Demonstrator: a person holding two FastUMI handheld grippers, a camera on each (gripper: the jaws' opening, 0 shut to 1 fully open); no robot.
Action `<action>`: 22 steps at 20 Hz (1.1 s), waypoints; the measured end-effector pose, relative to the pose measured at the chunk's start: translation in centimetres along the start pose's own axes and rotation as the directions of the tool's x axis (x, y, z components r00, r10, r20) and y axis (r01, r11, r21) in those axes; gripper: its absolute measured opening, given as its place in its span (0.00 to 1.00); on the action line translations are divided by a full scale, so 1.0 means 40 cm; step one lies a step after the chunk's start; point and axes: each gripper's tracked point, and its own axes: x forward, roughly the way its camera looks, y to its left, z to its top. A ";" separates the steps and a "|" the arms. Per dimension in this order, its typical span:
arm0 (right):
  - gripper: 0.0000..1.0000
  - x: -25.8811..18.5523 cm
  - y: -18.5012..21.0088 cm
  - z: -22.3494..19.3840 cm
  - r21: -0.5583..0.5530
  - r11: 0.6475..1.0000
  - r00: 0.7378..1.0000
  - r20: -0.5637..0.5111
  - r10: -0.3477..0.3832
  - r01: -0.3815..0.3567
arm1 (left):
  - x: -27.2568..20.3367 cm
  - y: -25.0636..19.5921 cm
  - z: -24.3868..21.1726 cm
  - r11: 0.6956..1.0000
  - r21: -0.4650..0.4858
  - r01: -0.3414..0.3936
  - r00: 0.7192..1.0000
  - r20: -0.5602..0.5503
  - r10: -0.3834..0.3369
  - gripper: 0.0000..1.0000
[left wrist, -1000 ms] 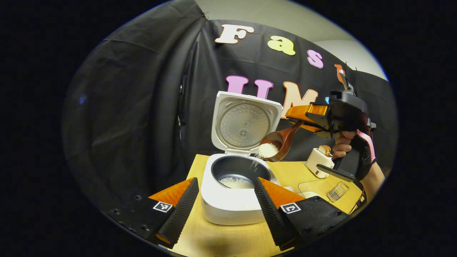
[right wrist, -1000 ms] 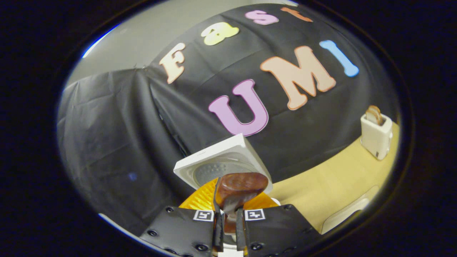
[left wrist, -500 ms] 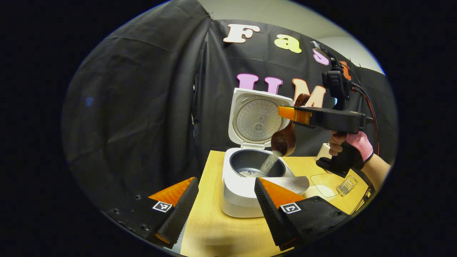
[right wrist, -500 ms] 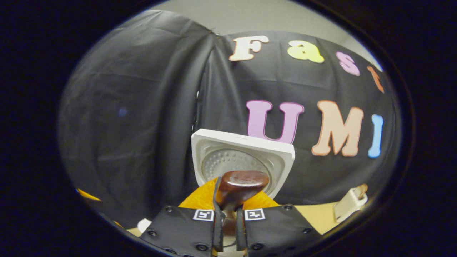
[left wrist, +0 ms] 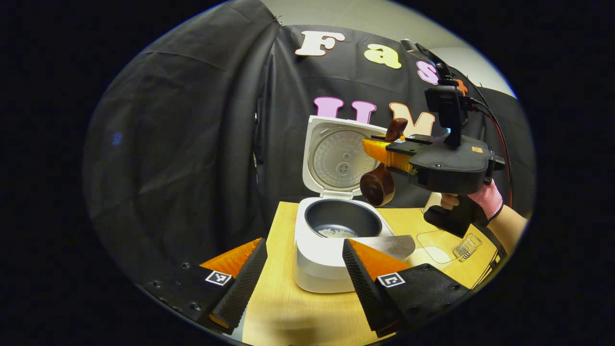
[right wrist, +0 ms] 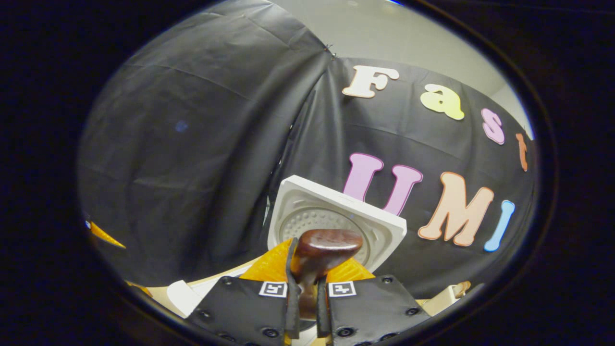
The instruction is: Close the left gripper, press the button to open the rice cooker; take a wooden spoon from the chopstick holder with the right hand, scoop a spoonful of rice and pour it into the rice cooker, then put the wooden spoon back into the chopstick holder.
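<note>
We see the pour has just ended: our right claw (left wrist: 384, 156) pinches the emptied wooden spoon (left wrist: 378, 187) at one o'clock above the rice cooker (left wrist: 331, 240), our left claw (left wrist: 302, 274) spread, so the holder comes next.

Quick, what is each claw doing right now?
Left claw: open, holding nothing.
Right claw: shut on the wooden spoon.

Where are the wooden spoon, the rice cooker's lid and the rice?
wooden spoon (left wrist: 377, 188), left gripper view, back of bowl
lid (left wrist: 336, 156), left gripper view, inner plate
rice (left wrist: 335, 233), left gripper view, pile in pot
</note>
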 end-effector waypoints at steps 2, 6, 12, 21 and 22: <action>0.17 -0.005 -0.016 -0.008 0.120 0.993 1.000 -0.015 0.017 -0.015 | 0.011 -0.015 -0.002 1.000 -0.005 0.013 1.000 -0.005 -0.013 0.94; 0.17 -0.018 -0.100 -0.003 0.395 0.918 0.999 -0.037 0.039 -0.022 | 0.026 -0.051 -0.003 0.999 0.021 0.036 0.999 -0.007 -0.036 0.94; 0.17 -0.112 -0.274 -0.044 0.650 0.759 0.998 -0.066 0.000 0.043 | 0.036 -0.137 -0.016 0.994 0.046 0.101 0.995 -0.014 -0.101 0.94; 0.17 -0.434 -0.751 -0.190 0.648 0.692 0.946 -0.171 -0.275 0.318 | 0.059 -0.244 -0.003 0.984 0.098 0.147 0.989 -0.019 -0.146 0.94; 0.16 -0.479 -0.803 -0.214 0.614 0.702 0.930 -0.191 -0.312 0.362 | 0.062 -0.254 -0.002 0.984 0.101 0.148 0.989 -0.022 -0.146 0.94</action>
